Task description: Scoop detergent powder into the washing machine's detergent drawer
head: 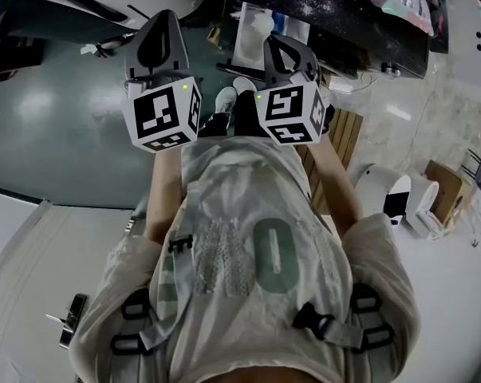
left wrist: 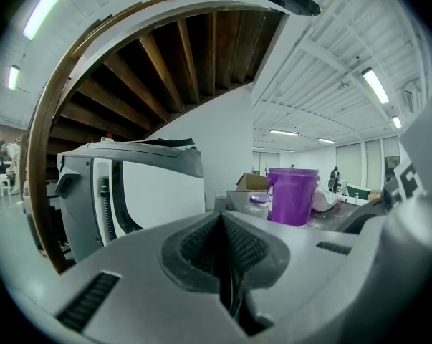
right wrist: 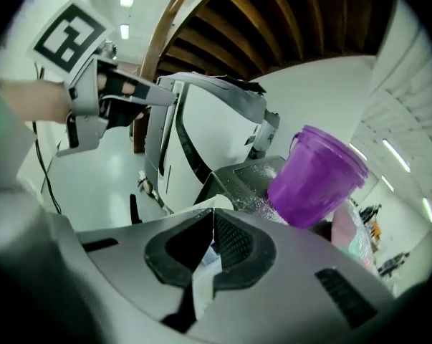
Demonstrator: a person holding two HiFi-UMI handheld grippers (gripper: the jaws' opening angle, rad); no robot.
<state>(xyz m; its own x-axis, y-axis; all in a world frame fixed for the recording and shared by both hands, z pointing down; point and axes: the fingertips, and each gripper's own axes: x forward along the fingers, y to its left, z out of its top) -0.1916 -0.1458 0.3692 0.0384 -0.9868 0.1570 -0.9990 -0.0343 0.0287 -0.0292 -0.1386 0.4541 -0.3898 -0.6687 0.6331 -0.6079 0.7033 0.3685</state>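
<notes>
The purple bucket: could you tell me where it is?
In the right gripper view the bucket stands right of centre on a dusty top, beside the white machine.

The bucket [right wrist: 316, 174] stands on the desk [right wrist: 237, 176], with the machine [left wrist: 144, 185] to its left and a box [left wrist: 253, 182] just behind it. The left gripper [left wrist: 223, 224] and right gripper [right wrist: 209, 228] are side by side before the desk, with a thin sheet [right wrist: 201, 278] between the right one's jaws.
</notes>
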